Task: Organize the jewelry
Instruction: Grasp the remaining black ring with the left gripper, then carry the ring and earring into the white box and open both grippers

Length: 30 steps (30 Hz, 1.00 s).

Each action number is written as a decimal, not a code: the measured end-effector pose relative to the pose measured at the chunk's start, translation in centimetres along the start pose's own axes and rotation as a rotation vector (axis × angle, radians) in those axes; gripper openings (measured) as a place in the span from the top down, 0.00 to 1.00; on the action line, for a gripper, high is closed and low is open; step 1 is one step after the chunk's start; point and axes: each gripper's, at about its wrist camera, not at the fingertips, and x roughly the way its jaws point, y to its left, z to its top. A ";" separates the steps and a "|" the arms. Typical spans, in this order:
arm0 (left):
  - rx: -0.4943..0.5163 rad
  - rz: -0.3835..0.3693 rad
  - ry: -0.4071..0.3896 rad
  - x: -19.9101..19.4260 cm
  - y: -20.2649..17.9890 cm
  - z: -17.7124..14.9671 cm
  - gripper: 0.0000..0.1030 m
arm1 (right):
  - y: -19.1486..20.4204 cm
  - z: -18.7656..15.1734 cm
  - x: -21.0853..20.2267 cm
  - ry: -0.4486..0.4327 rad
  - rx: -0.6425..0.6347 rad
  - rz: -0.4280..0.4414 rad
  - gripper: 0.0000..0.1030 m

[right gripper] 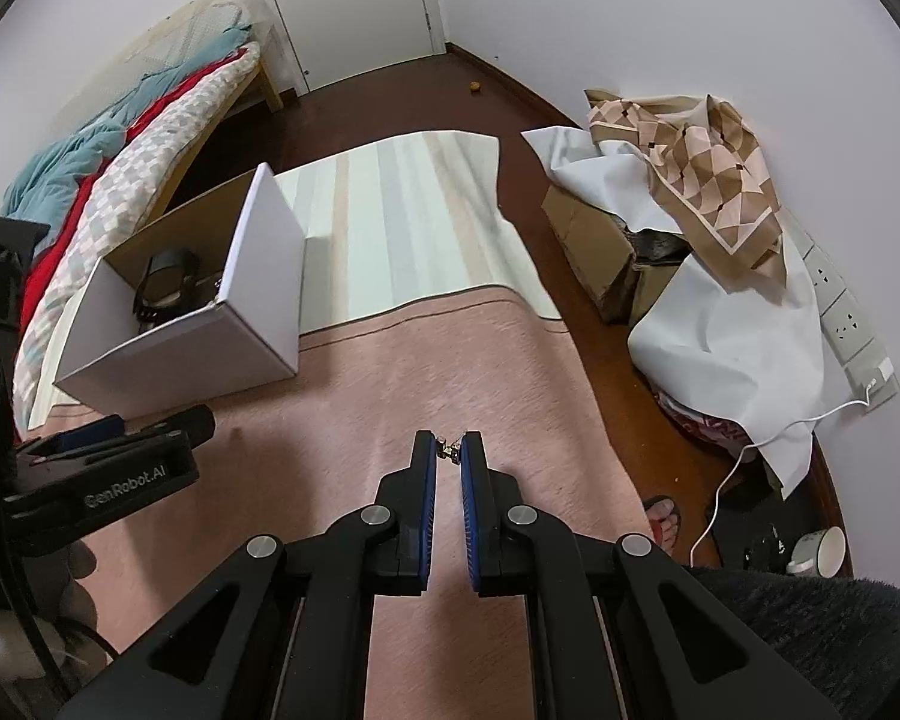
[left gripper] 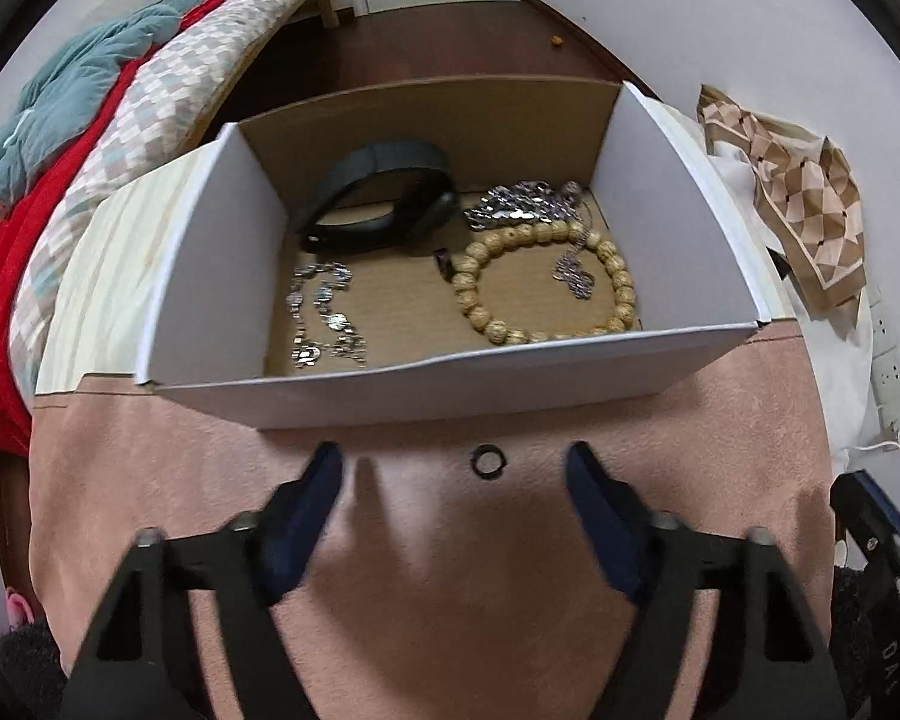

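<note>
Holding one small earring [right gripper: 448, 450], the right hand-held gripper [right gripper: 448, 457] pinches narrow; left hand-held gripper [left gripper: 453, 468] wide near one ring [left gripper: 487, 461].

You're in small bedroom: plain white walls [right gripper: 660, 12], white door [right gripper: 354, 6] in far corner, dark wood floor [right gripper: 390, 102]. Bed [right gripper: 150, 120] along left wall, checkered, red and teal bedding. Wall outlets [right gripper: 852, 318] at right, white cable plugged in.
</note>
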 end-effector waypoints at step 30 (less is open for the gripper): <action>-0.035 -0.089 -0.138 -8.0 4.9 2.1 0.90 | 5.3 4.9 -4.1 -0.086 -0.013 0.217 0.92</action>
